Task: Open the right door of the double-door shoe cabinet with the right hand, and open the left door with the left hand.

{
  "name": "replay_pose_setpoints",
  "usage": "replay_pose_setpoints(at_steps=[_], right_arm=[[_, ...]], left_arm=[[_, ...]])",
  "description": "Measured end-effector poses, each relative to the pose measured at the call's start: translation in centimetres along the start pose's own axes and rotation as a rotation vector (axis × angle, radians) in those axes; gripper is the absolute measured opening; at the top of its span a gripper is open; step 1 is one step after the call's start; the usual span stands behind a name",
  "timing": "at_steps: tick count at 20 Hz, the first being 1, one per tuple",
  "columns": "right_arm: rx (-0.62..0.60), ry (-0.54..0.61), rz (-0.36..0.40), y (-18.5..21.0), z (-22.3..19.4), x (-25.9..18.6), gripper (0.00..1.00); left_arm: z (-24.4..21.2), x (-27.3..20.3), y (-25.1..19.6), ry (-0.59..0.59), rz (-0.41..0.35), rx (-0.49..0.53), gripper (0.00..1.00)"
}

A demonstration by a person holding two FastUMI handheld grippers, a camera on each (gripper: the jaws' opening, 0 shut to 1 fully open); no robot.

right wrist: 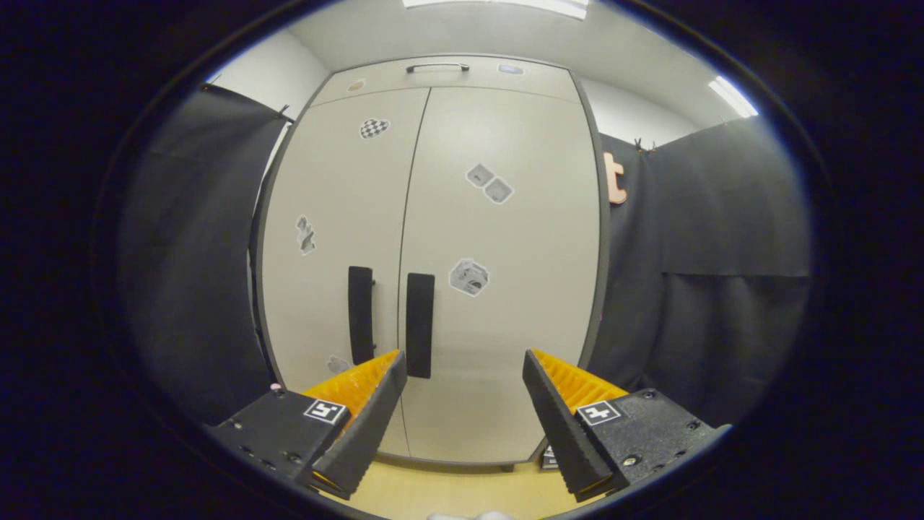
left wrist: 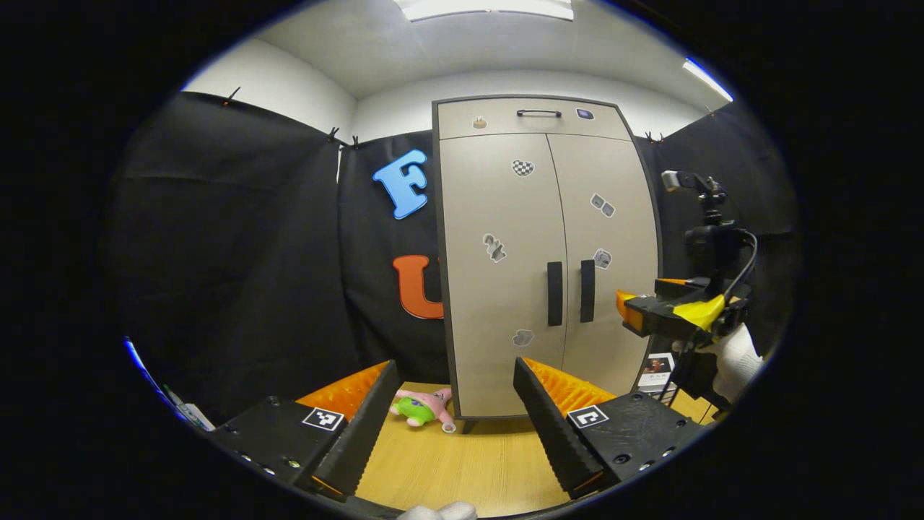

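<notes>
Both doors were closed, so the right gripper [right wrist: 462,426], fingers spread and empty, hung near the right door's black vertical bar handle [right wrist: 419,325] as if to grasp it, while the left gripper [left wrist: 451,426], likewise spread, waited farther back over the pale wooden floor [left wrist: 469,462], facing the tall beige double-door shoe cabinet [left wrist: 548,253] against the black cloth booth wall [left wrist: 238,253].

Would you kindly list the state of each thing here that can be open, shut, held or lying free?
Right door: shut.
Left door: shut.
Top drawer: shut.
Left hand-held gripper: open, holding nothing, back from the cabinet.
Right hand-held gripper: open, holding nothing, facing the right door.
Plush toy: lying on the floor by the cabinet's foot.
</notes>
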State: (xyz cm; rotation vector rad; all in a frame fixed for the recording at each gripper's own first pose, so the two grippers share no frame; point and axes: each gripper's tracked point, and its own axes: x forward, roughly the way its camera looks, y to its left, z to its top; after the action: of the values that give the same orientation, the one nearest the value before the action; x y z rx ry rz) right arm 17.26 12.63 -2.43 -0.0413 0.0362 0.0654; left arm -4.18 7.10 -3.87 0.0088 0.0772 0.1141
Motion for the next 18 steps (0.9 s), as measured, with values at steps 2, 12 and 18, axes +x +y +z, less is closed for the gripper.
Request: replay_pose_setpoints(at_steps=[2,12,18], right_arm=[[-0.005,0.001,0.001,1.0,0.2,2.6,1.00],[0.030,0.067,-0.012,3.0,-0.3,9.5,0.80],[0.042,0.106,-0.003,4.0,-0.8,10.5,0.37]], left_arm=[[-0.1,0.0,0.5,0.005,0.009,-0.003,0.96],[-0.5,0.0,1.8,0.030,0.032,-0.022,0.96],[0.1,-0.4,2.2,0.021,0.033,-0.026,0.96]])
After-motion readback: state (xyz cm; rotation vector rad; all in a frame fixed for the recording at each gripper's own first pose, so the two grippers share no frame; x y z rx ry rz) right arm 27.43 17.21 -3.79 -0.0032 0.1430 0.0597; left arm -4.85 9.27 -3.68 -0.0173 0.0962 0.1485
